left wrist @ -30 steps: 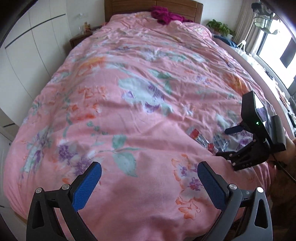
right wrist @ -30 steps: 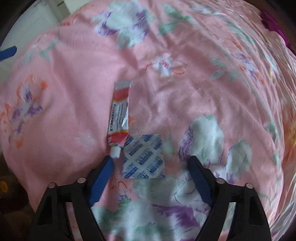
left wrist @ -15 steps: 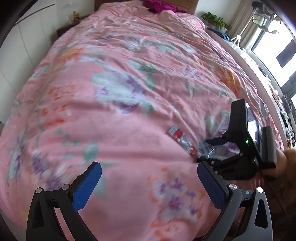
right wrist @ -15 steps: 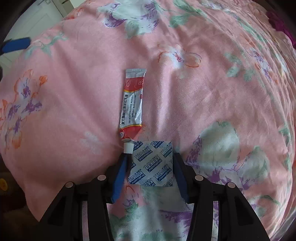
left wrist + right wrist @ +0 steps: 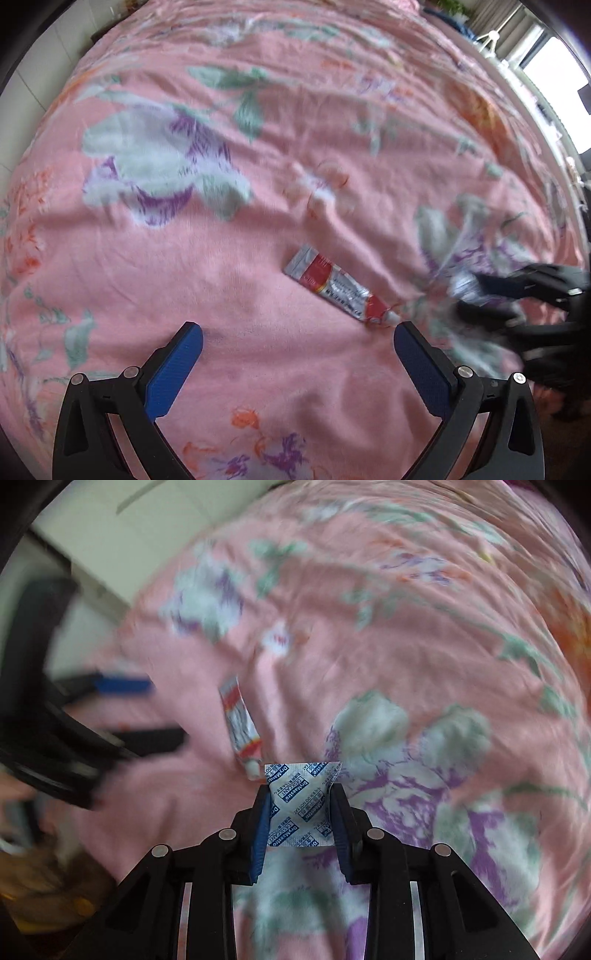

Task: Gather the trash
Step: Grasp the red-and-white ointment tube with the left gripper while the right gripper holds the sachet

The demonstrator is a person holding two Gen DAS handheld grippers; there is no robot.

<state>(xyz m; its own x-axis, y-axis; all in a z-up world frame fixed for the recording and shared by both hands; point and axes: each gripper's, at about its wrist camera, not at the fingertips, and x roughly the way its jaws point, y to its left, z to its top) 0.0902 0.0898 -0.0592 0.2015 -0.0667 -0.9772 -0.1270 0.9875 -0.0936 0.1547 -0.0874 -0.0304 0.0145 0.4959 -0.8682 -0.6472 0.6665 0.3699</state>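
**Two pieces of trash on a pink floral bed cover, one already pinched in my right fingers**

Two grippers are mine, one in each hand, both pointing steeply down at a pink quilt (image 5: 229,280) printed with white, purple and green flowers.

From the right wrist view, my right gripper (image 5: 299,805) sits in the lower centre of the frame. Its jaws have just been closing and now stand narrow, their blue pads pressing both side edges of a small white desiccant sachet (image 5: 300,805) printed with blue labels. The sachet bows slightly between the pads, its top edge flaring wider just above them. Its longer side runs up and down the frame, in line with my fingers.

Just beyond the sachet's upper left corner lies a red, white and silver ointment tube (image 5: 242,723), flat on the quilt. In this view its long axis runs from upper left to lower right, the flat crimped end toward the upper left and the white cap toward the sachet, almost touching it.

From the left wrist view, my left gripper (image 5: 295,354) fills the bottom of the frame with its jaws wide apart and nothing between them. The same tube (image 5: 338,290) lies right of centre, slanting from upper left down to lower right, cap close to my right-hand blue fingertip (image 5: 413,354). My right gripper (image 5: 476,295) shows blurred at the right edge, with the sachet (image 5: 466,288) as a pale smear at its tips.
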